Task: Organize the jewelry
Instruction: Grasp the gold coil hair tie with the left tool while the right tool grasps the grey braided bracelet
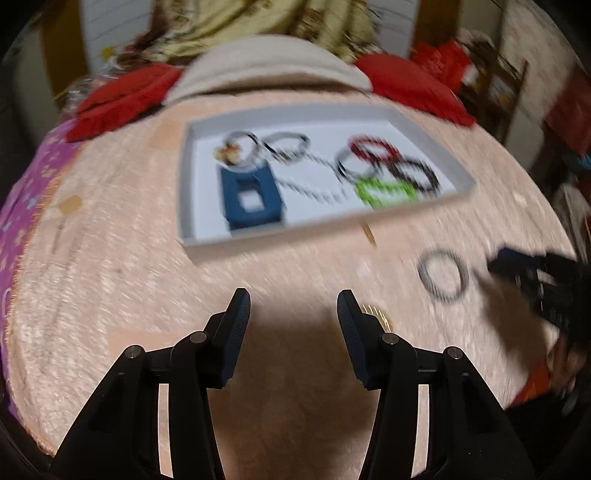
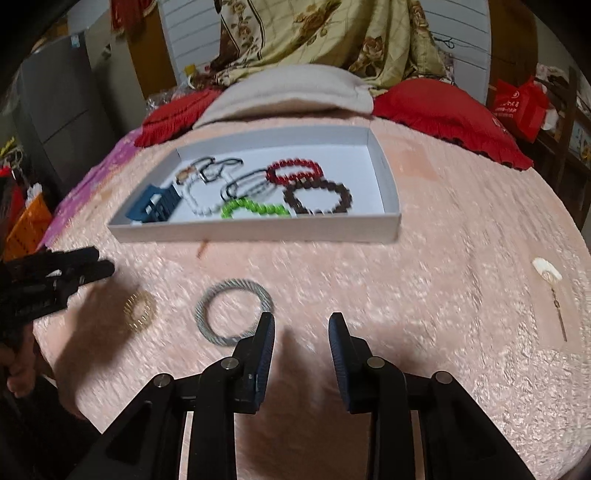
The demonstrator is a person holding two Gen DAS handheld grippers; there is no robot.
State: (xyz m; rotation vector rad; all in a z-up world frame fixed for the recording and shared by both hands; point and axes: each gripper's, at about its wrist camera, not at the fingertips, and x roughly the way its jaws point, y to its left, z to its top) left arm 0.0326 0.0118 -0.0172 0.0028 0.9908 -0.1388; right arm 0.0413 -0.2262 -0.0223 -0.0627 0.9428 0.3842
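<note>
- Jewelry lies partly loose on the pink bedspread [image 2: 443,221] and partly in the white tray [image 2: 391,206] farther up the bed
- Nearest me, my left gripper [image 1: 293,306] has its jaws parted with nothing between them; a small gold ring [image 1: 380,314] peeks out just behind its right finger
- My right gripper [image 2: 301,328] also stands parted and empty over bare bedspread
- Just beside its left fingertip lies a grey twisted bangle [image 2: 234,312], flat on the cover; whether the tip touches it I cannot tell
- Off to the right edge rests a shell earring [image 2: 548,277], well apart from everything else
- In the tray sit a green bead bracelet [image 2: 255,208], a dark brown bead bracelet [image 2: 317,197], a red bead bracelet [image 2: 293,171], thin metal bangles [image 2: 251,186] and a blue box [image 2: 155,205] at the left end
- Beyond the tray lie a beige cushion [image 2: 295,92] and two red pillows [image 2: 443,110], with a floral blanket [image 2: 332,33] behind
</note>
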